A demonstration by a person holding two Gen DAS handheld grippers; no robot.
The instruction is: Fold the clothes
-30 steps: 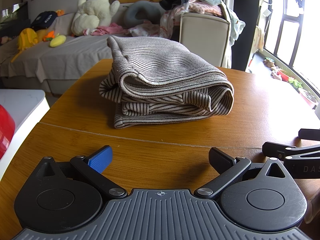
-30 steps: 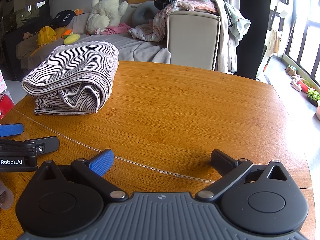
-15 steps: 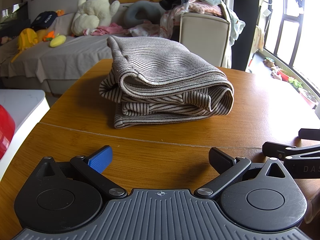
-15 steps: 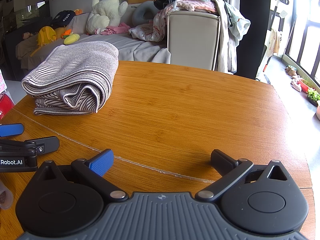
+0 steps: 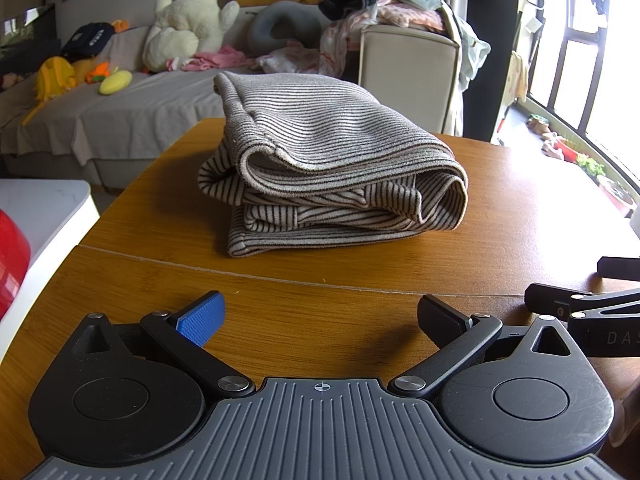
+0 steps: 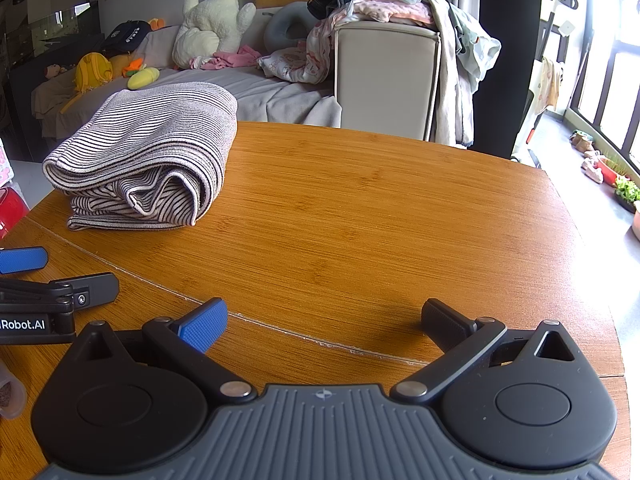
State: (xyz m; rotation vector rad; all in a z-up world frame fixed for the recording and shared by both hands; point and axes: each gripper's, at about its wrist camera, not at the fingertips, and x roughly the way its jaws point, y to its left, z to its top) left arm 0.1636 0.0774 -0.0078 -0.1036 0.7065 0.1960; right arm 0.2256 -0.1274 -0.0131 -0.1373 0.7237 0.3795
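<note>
Striped grey-and-cream knit fabric, a folded garment (image 5: 332, 168), is sitting in a thick bundle on a round wooden table (image 5: 500, 208). Several layers are showing along its near edge, and its right side is forming a rounded, looping fold. It is lying on the far left part of the table, beyond a thin seam that is running across the tabletop.

Both tools are resting low near the table's front edge, well apart from the garment. The left gripper (image 5: 320, 320) is pointing straight at the bundle, with its blue pad and black pad spread wide and nothing between them. The right gripper (image 6: 324, 320) is facing mostly bare wood, its two pads likewise spread wide and gripping nothing. Each tool is showing at the edge of the other's view, so they are lying side by side.

Behind the table, a grey sofa (image 6: 280, 92) is carrying a pale plush toy (image 6: 216, 20), and a heap of loose clothes (image 6: 384, 4) is draped over a beige box just behind the table.

Judging by the neat bundle and the idle tools, the folding of this garment is looking finished, or paused between steps. A next move is probably calling for fetching another piece from the heap, or for tidying the loose looping fold on the bundle's right side.
</note>
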